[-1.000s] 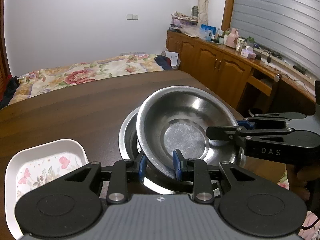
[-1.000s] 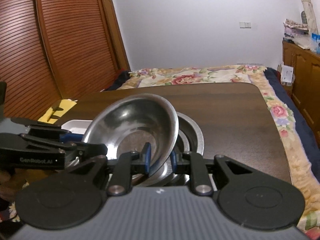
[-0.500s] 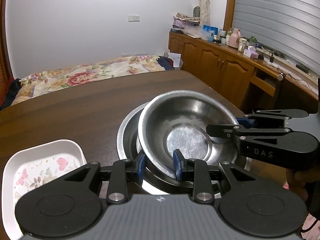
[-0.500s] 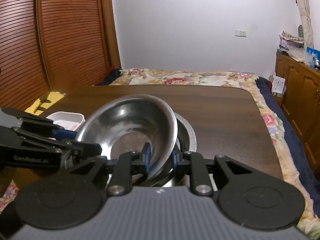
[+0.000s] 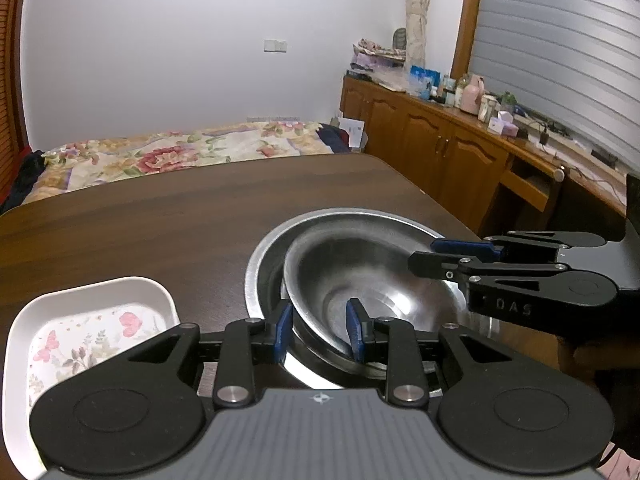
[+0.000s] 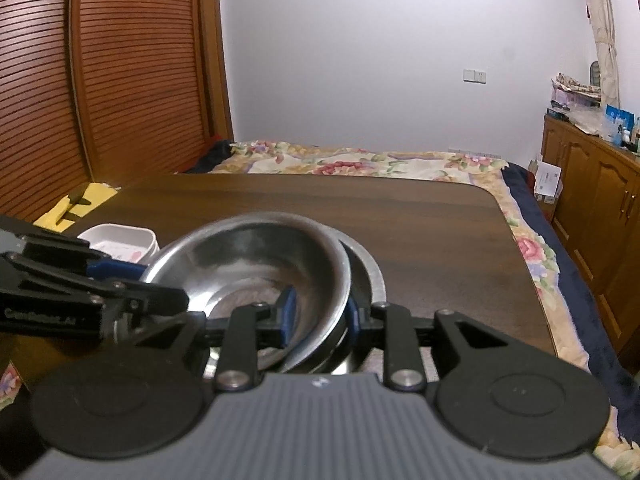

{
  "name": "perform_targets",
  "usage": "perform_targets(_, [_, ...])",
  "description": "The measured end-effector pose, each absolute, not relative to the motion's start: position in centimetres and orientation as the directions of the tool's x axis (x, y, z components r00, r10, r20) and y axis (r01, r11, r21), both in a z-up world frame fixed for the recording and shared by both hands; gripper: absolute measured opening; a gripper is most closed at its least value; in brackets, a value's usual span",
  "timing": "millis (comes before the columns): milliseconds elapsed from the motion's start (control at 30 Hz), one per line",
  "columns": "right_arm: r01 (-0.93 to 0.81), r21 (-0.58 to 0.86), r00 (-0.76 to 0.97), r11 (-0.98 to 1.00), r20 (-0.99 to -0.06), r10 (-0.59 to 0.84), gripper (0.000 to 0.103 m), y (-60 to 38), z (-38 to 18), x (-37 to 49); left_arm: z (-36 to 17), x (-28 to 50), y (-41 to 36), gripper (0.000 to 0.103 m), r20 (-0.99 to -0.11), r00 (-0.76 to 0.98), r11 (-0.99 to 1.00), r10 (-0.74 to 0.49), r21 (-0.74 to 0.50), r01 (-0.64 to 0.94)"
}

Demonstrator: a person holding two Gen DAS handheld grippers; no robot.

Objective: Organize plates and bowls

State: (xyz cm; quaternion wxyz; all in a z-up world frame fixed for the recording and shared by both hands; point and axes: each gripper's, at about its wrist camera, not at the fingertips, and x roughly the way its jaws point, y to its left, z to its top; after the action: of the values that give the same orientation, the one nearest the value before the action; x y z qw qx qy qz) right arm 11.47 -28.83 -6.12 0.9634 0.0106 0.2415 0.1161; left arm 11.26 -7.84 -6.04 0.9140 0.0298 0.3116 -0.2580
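Note:
A steel bowl (image 5: 360, 272) sits nested in a wider steel bowl (image 5: 260, 264) on the dark wooden table (image 5: 160, 224). My left gripper (image 5: 318, 330) straddles the inner bowl's near rim, jaws parted wider than the rim. My right gripper (image 6: 318, 314) straddles the same bowl (image 6: 248, 256) at its right rim, jaws also parted; the outer bowl (image 6: 370, 272) shows behind it. Each gripper shows in the other's view: the right one (image 5: 460, 256) and the left one (image 6: 120, 280).
A white floral tray (image 5: 80, 332) lies on the table left of the bowls, also in the right wrist view (image 6: 120, 240). A flowered bed (image 5: 180, 156) stands beyond the table. Wooden cabinets (image 5: 440, 152) line the right wall. A slatted wardrobe (image 6: 100, 80) stands at the left.
The inner bowl has come down from a tilted, lifted pose and now rests in the outer bowl. Both grippers' jaws have opened off its rim.

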Motion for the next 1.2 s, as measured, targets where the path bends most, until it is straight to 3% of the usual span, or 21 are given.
perform_targets(233, [-0.205, 0.076, 0.871, 0.976, -0.441, 0.218, 0.030, -29.1, -5.5, 11.3, -5.4, 10.8, -7.0, 0.035, -0.543, 0.708, 0.874, -0.452, -0.110, 0.474])
perform_targets(300, [-0.199, 0.078, 0.876, 0.977, -0.432, 0.213, 0.030, -29.2, -5.4, 11.2, -5.2, 10.6, -7.1, 0.042, -0.524, 0.728, 0.882, -0.441, -0.101, 0.461])
perform_targets(367, [-0.192, 0.085, 0.883, 0.978, -0.419, 0.210, 0.031, -29.4, -5.2, 10.8, -5.2, 10.4, -7.0, 0.062, -0.503, 0.752, 0.892, -0.425, -0.091, 0.443])
perform_targets(400, [-0.189, 0.087, 0.887, 0.978, -0.413, 0.208, 0.033, -29.4, -5.2, 10.7, -5.4, 10.2, -6.9, 0.067, -0.489, 0.764, 0.895, -0.421, -0.088, 0.436])
perform_targets(467, [-0.181, 0.088, 0.894, 0.980, -0.400, 0.201, 0.042, -29.5, -5.2, 10.5, -5.6, 9.9, -6.9, 0.081, -0.457, 0.787, 0.902, -0.414, -0.086, 0.424])
perform_targets(533, [-0.171, 0.087, 0.903, 0.981, -0.384, 0.191, 0.058, -29.5, -5.4, 10.3, -6.1, 9.8, -6.9, 0.087, -0.436, 0.807, 0.910, -0.398, -0.073, 0.409])
perform_targets(567, [-0.164, 0.085, 0.908, 0.983, -0.376, 0.184, 0.060, -29.5, -5.5, 10.2, -6.3, 9.7, -7.0, 0.089, -0.428, 0.816, 0.914, -0.389, -0.068, 0.400])
perform_targets(700, [-0.140, 0.060, 0.929, 0.988, -0.338, 0.152, 0.073, -29.5, -6.3, 10.2, -7.1, 9.6, -6.9, 0.090, -0.419, 0.820, 0.916, -0.390, -0.092, 0.390])
perform_targets(800, [-0.130, 0.075, 0.933, 0.989, -0.328, 0.148, 0.074, -29.7, -7.1, 10.6, -7.6, 9.5, -7.1, 0.088, -0.426, 0.814, 0.913, -0.396, -0.085, 0.400])
perform_targets(1200, [-0.154, 0.121, 0.927, 0.981, -0.326, 0.185, 0.074, -30.0, -8.6, 11.3, -8.2, 9.7, -7.4, 0.064, -0.463, 0.786, 0.902, -0.411, -0.081, 0.424])
